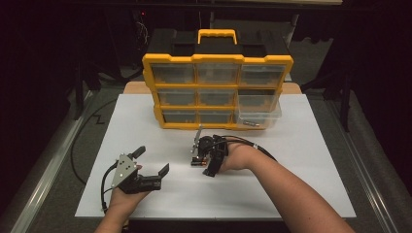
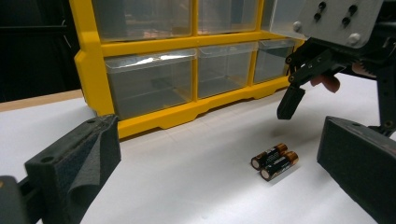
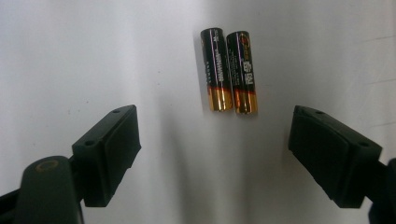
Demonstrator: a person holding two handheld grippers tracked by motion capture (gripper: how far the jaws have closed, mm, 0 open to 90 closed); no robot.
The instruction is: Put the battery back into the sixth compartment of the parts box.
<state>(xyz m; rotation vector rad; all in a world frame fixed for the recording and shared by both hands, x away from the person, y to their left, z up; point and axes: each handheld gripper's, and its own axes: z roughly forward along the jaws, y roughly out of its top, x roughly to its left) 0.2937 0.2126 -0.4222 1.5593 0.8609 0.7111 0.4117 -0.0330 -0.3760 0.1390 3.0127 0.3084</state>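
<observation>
Two black-and-copper AA batteries [image 3: 229,70] lie side by side on the white table top [image 1: 291,184], touching each other. My right gripper [image 3: 219,154] hangs over them, pointing down, open, with the batteries just ahead of the gap between its jaws. In the high view the right gripper [image 1: 201,159] is at mid-table above the batteries [image 1: 197,164]. My left gripper [image 1: 151,161] rests low at the front left, open and empty, facing the batteries [image 2: 274,161]. In the left gripper view the right gripper [image 2: 327,60] hovers at the upper right, above the left gripper [image 2: 219,172] with its wide-apart jaws.
A yellow and black organiser [image 1: 217,92] with clear drawers stands at the back of the table. Its bottom-right drawer [image 1: 258,116] is pulled out, with a small item inside. A cable [image 1: 87,141] runs along the left of the table.
</observation>
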